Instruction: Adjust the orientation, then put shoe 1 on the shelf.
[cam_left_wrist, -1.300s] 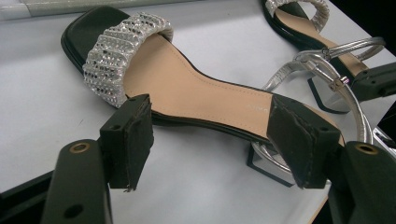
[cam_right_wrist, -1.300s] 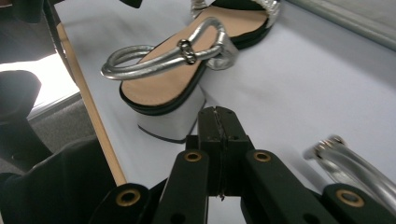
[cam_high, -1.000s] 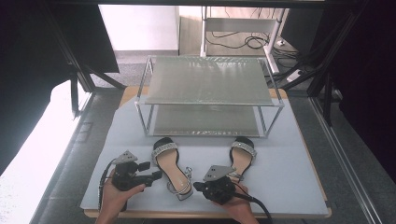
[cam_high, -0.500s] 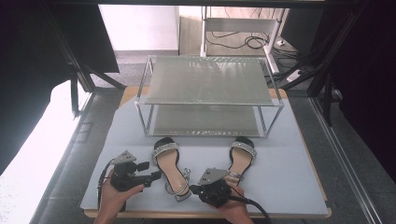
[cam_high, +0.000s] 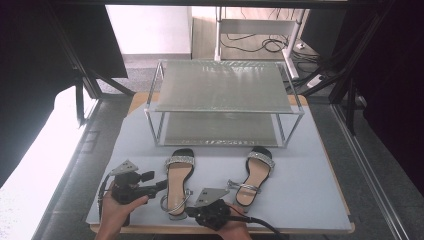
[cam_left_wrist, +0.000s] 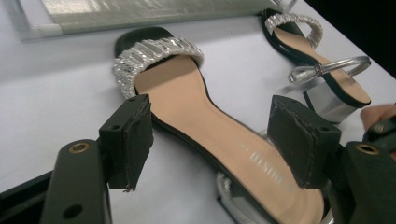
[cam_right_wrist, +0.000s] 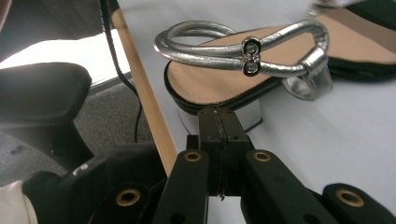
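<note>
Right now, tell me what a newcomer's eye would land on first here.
Two sandals lie on the grey mat in front of a two-shelf rack. The left gripper is open, its jaws either side of the left sandal. The right gripper, shut on nothing, sits just behind that sandal's heel; the right sandal lies apart, untouched.

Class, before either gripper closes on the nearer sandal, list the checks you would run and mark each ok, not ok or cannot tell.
1. Left gripper open, jaws on either side of the near sandal: ok.
2. Right gripper open, ready to grasp: not ok, jaws are shut together.
3. Right gripper faces the sandal's heel: ok.
4. Ankle strap buckled: ok.
5. Other sandal lies apart from the near one: ok.
6. Rack shelves free for shoes: ok.
</note>
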